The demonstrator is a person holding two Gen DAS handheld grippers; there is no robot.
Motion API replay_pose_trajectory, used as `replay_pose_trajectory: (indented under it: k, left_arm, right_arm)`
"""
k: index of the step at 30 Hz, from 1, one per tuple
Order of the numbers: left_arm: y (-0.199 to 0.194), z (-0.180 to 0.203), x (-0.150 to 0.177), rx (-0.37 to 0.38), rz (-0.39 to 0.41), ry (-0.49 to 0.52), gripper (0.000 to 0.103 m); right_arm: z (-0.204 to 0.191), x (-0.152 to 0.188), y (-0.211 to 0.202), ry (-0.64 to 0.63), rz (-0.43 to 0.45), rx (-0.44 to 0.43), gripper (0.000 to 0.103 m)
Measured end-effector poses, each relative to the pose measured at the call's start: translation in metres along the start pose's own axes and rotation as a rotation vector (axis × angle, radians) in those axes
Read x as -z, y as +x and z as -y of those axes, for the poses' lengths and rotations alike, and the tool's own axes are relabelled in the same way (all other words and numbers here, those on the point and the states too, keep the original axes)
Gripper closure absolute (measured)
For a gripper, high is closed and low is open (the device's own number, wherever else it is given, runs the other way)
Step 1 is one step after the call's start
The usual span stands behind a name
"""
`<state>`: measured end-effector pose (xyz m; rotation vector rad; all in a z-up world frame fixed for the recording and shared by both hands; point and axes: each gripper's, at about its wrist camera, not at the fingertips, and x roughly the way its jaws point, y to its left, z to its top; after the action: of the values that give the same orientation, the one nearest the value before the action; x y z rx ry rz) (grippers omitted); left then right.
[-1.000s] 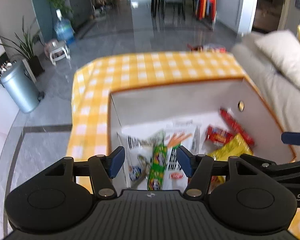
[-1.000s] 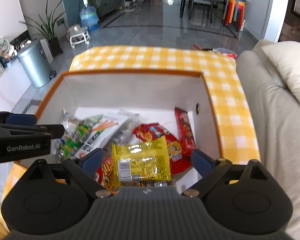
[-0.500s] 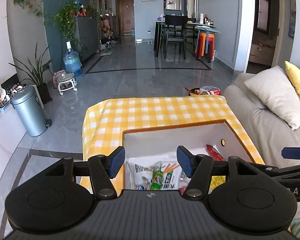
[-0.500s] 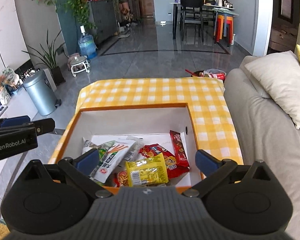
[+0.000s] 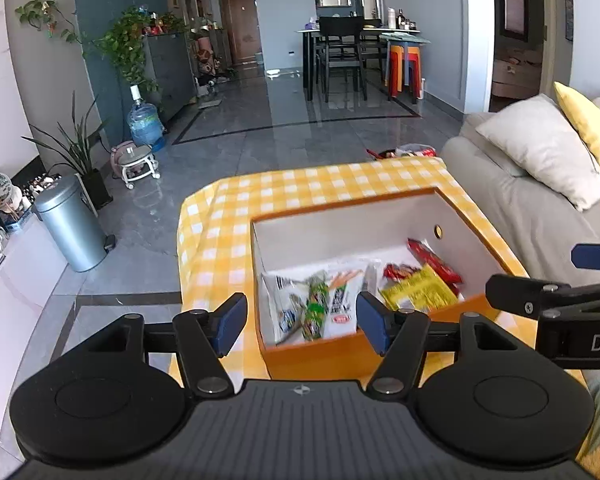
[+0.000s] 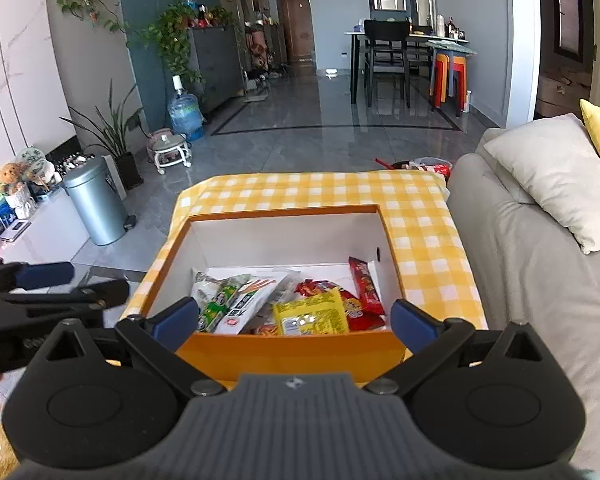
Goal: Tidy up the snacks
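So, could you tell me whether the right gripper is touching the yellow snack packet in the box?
Apart. The right wrist view shows the right gripper open and empty, held above the box's near rim, with the yellow packet lying inside the box.

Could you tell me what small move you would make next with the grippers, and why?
Probably draw both clear and stop: the snack packets all lie inside the box, and the left gripper and right gripper are open and empty.

A box (image 6: 284, 352) is set on a table (image 6: 420, 216), with snack packets (image 6: 312, 316) lying in a heap on its floor. A sofa (image 6: 540, 280) is placed just right of the table, a cushion (image 6: 556, 176) resting on it. A bin (image 6: 96, 204) is seen on the floor to the left, well apart.
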<state>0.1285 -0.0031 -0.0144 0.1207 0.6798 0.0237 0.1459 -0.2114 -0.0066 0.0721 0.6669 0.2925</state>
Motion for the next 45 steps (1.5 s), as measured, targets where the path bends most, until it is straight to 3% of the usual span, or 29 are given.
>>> replay_pose_trajectory:
  k: [9,13,21,45]
  left_arm:
    - [-0.009,0.004,0.023,-0.051,0.006,0.019,0.026]
    - [-0.01,-0.002,0.024,-0.042,-0.027,-0.014,0.021]
    - [0.0,-0.004,0.015,-0.05,-0.103,-0.049,0.018]
    - [0.006,-0.006,0.001,-0.044,-0.114,-0.07,0.018]
  right_arm:
    - [-0.003,0.025,-0.011,-0.024,0.024,0.019,0.004]
    - [-0.002,0.028,-0.012,-0.017,0.012,0.033,0.004]
    - [-0.003,0.018,-0.003,-0.014,-0.041,0.031,0.004]
    - [-0.008,0.004,0.003,-0.038,-0.053,0.045,0.004]
